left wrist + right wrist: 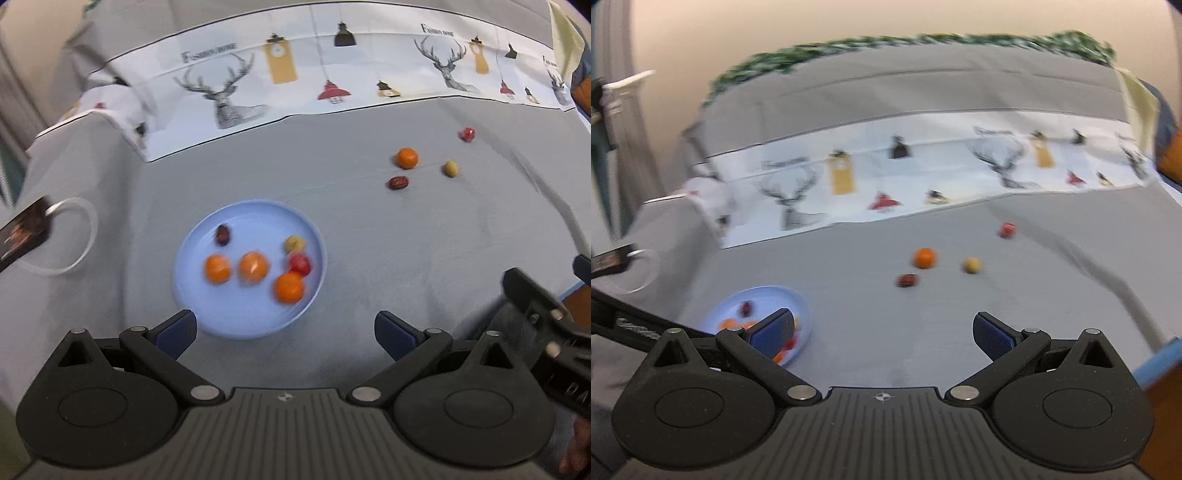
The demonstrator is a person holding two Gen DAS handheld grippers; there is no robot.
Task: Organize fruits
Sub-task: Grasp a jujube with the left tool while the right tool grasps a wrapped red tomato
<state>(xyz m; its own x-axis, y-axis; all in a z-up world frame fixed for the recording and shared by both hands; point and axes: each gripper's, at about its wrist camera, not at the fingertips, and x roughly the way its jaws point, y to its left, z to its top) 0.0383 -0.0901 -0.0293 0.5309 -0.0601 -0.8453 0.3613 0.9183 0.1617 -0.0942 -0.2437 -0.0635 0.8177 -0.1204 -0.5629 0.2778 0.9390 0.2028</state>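
grey-draped table, deer-print cloth, pale wall

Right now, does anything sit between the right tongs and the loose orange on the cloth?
Nothing visible does. The right tongs are open, with only bare grey cloth before the orange; the dark red fruit lies just left.

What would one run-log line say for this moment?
left gripper open, empty | right gripper open, empty | plate holds six fruits | four fruits loose on cloth, including orange

Printed cloth, beside the left deer head: "FASHION HOME"
Printed cloth, above the right deer head: same words, smaller, hard to read
Right wrist view: print too blurred to read
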